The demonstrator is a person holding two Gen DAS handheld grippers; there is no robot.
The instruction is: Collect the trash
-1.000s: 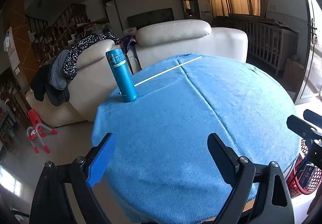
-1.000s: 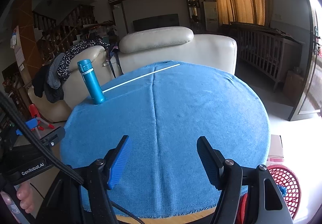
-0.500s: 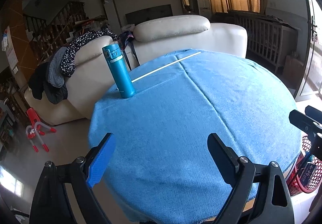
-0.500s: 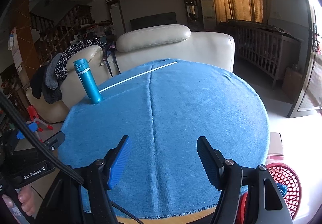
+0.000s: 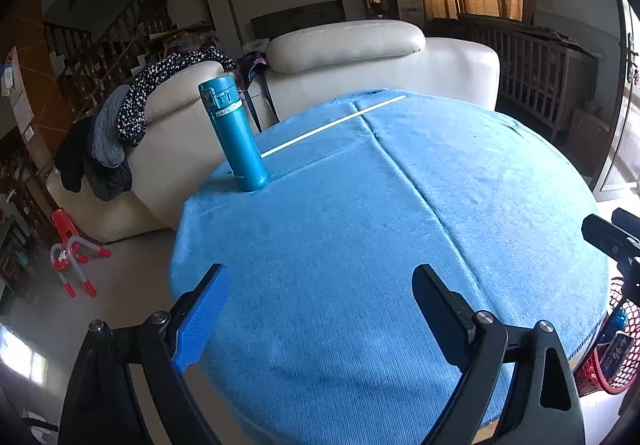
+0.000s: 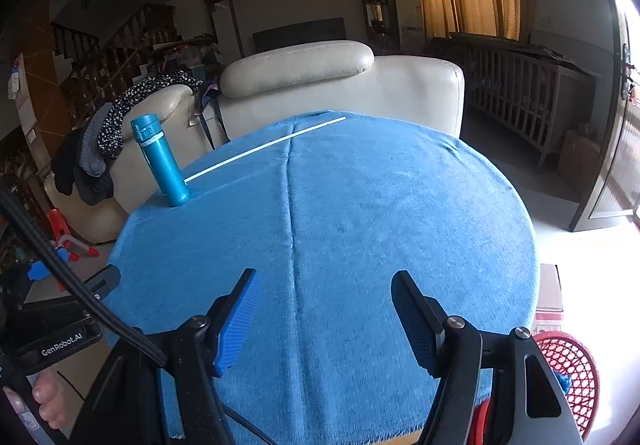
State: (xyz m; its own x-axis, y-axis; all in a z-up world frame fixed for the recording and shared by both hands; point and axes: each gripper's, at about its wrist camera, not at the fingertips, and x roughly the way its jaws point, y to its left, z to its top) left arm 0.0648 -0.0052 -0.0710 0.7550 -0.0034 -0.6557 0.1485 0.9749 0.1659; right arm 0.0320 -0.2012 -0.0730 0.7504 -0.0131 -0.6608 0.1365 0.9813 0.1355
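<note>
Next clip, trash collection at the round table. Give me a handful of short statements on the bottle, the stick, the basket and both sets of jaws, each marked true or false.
1. The teal bottle stands upright on the blue tablecloth. True.
2. The thin white stick lies across the near edge of the table. False: it lies along the far side, beyond the bottle.
3. The left gripper holds the bottle. False: its jaws are open with nothing between them.
4. The right gripper is open and holds nothing. True.
5. The red mesh basket sits on the table. False: it is on the floor beside it.
</note>
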